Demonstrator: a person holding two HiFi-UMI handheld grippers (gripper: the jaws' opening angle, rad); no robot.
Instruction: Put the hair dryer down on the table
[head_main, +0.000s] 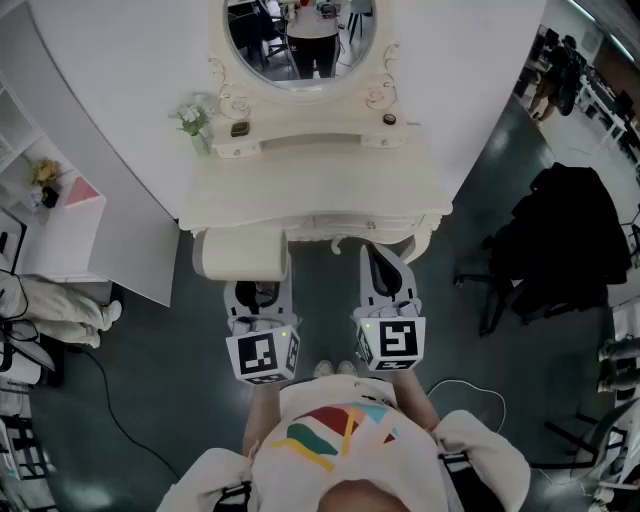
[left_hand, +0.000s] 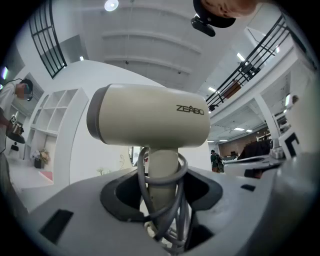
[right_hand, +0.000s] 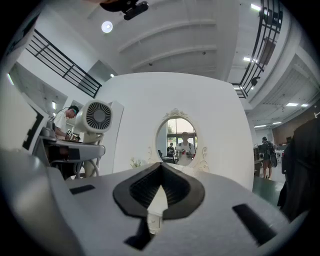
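With the left tongs (left_hand: 162, 197) clamped on its handle, short of the tabletop (head_main: 310, 190) ahead, and the right tongs (right_hand: 160, 172) together and empty alongside, the top-heavy dryer (left_hand: 150, 115) may swivel, or its looped cord (left_hand: 176, 172) may snag on release.

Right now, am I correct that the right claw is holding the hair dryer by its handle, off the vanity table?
Not quite: it is the left claw that holds the hair dryer by its handle, off the vanity table, as the left gripper view shows. The right claw holds nothing.
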